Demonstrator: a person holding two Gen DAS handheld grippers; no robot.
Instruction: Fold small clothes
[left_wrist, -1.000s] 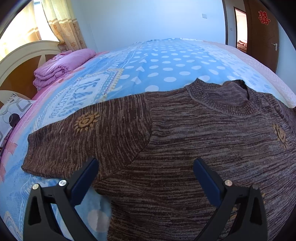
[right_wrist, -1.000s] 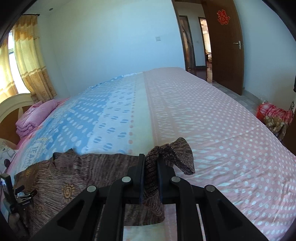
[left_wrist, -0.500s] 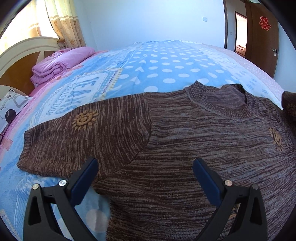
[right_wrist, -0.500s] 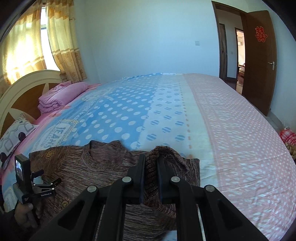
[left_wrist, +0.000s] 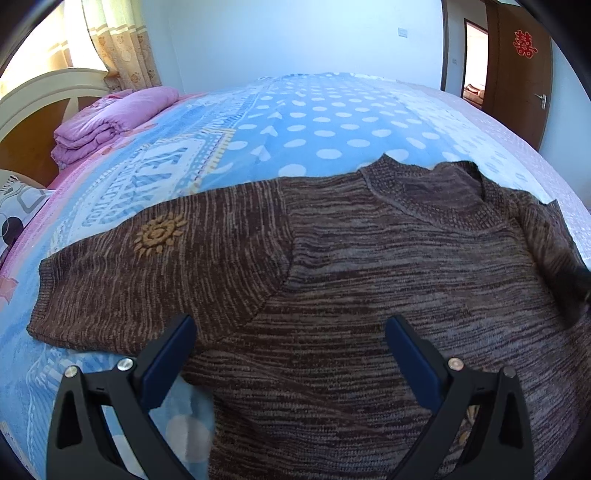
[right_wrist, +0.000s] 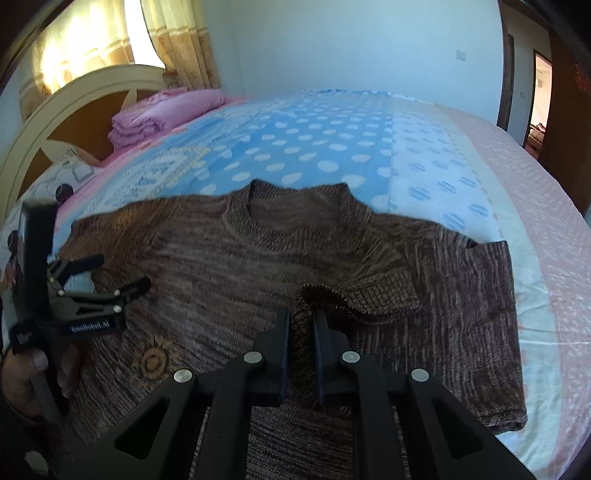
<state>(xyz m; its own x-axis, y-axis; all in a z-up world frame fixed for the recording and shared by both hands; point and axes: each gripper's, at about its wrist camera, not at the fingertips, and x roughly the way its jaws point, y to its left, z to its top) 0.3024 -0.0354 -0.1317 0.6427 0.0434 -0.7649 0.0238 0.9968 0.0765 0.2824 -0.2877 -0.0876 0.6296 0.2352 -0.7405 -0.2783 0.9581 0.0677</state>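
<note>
A small brown knitted sweater (left_wrist: 369, 280) with orange sun motifs lies flat on the bed, neck away from me; it also shows in the right wrist view (right_wrist: 229, 266). My left gripper (left_wrist: 290, 332) is open and empty, held over the sweater's left armpit; it shows in the right wrist view (right_wrist: 114, 277) too. My right gripper (right_wrist: 301, 317) is shut on the cuff of the right sleeve (right_wrist: 325, 299), which is folded inward over the sweater's chest. The left sleeve (left_wrist: 147, 266) lies spread out flat.
The bed (left_wrist: 314, 122) has a blue polka-dot and pink cover. A folded purple blanket (left_wrist: 110, 118) lies by the white headboard (right_wrist: 74, 110). A brown door (left_wrist: 517, 66) stands open at the far right. A pillow (left_wrist: 18, 210) is at the left edge.
My right gripper has carried the right sleeve leftward and inward, from beyond the sweater's side to over its chest. The left gripper has stayed open and almost still.
</note>
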